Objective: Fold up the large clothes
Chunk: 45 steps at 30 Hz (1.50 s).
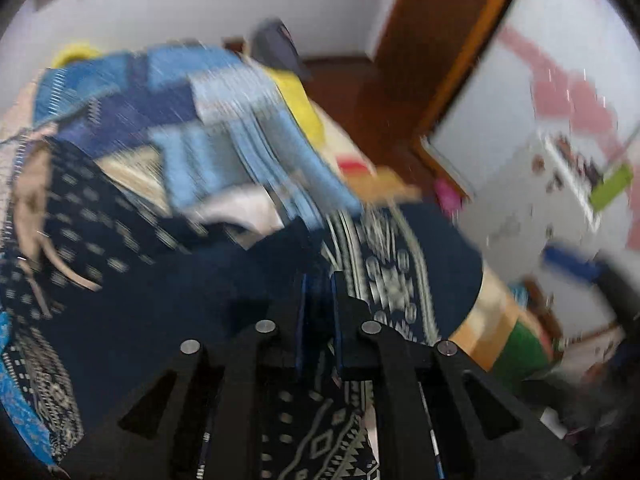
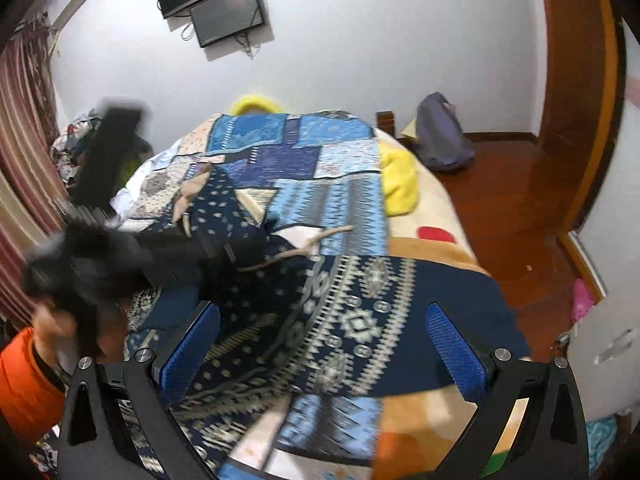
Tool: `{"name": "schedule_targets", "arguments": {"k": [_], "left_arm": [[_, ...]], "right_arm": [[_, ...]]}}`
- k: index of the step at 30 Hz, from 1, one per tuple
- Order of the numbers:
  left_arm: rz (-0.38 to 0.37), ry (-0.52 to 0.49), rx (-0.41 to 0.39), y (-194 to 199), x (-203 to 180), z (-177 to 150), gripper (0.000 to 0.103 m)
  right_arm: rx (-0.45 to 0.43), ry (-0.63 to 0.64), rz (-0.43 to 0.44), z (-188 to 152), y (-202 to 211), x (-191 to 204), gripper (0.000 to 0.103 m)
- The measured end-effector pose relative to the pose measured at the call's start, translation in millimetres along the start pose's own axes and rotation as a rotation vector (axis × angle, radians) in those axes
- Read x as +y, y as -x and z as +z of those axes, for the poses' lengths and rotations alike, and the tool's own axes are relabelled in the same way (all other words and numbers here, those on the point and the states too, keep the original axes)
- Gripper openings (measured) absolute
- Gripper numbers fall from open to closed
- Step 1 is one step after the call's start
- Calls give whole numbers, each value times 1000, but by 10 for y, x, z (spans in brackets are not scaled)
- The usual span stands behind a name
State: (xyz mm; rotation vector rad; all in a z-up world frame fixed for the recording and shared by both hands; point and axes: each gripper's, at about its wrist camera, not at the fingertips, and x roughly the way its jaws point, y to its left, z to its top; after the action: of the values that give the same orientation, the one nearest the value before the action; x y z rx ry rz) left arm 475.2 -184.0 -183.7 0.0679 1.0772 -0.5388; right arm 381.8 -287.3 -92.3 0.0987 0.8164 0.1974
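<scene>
Two grippers, one garment, one bed.

Item 1: patchwork garment point(image 2: 320, 208), navy panels with pale geometric print joined to light-blue and mid-blue blocks. Spread over most of the bed point(image 2: 436, 208), from the far end down to the near edge, where a navy panel hangs toward the near right corner.

Item 2: left gripper point(image 1: 319, 292). Jaws drawn narrow, pinching a fold of the navy cloth between the blue pads; printed fabric runs through the slot and down behind the fingers.

Item 3: right gripper point(image 2: 323, 344). Jaws spread wide, blue pads point(image 2: 456, 354) well apart above the navy panel, nothing between them.

Right wrist view only: two dark screens point(image 2: 216, 0) on the white wall, striped curtain point(image 2: 28, 128) at left, grey bag point(image 2: 442, 136) on the wooden floor beside the bed's far right corner, yellow cloth point(image 2: 400, 184) along the bed's right edge, person's dark hair and orange sleeve point(image 2: 24, 376) at lower left.

Left wrist view only: white cabinet with pink markings point(image 1: 560, 100) and a green object point(image 1: 610, 184) at right.

Hard to make out: left wrist view is heavily motion-blurred, so the garment's seams and the objects at right are smeared. Person's face is blurred. Garment's near hem is cut off behind the right gripper's frame.
</scene>
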Motion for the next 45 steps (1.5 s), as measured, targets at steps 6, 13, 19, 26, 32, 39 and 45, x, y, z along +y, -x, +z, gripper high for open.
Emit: {"name": "schedule_targets", "arguments": {"k": [6, 13, 19, 26, 32, 39, 45], "left_arm": [[-10, -4, 132, -92, -134, -231, 61], [137, 58, -105, 885, 505, -341, 96], [367, 173, -95, 1079, 1539, -813, 99], [585, 301, 92, 591, 2566, -1694, 99], [543, 395, 72, 422, 2839, -2142, 100], [442, 553, 66, 570, 3054, -2442, 100], [523, 468, 124, 768, 2863, -2514, 99]], "right_arm": [[34, -10, -39, -100, -23, -156, 103], [59, -35, -7, -90, -241, -22, 103], [117, 21, 24, -7, -664, 354, 103], [230, 134, -29, 3, -1428, 890, 103], [247, 406, -314, -180, -1866, 1094, 103], [270, 289, -226, -161, -1664, 642, 103], [293, 100, -87, -161, -1300, 274, 103]]}}
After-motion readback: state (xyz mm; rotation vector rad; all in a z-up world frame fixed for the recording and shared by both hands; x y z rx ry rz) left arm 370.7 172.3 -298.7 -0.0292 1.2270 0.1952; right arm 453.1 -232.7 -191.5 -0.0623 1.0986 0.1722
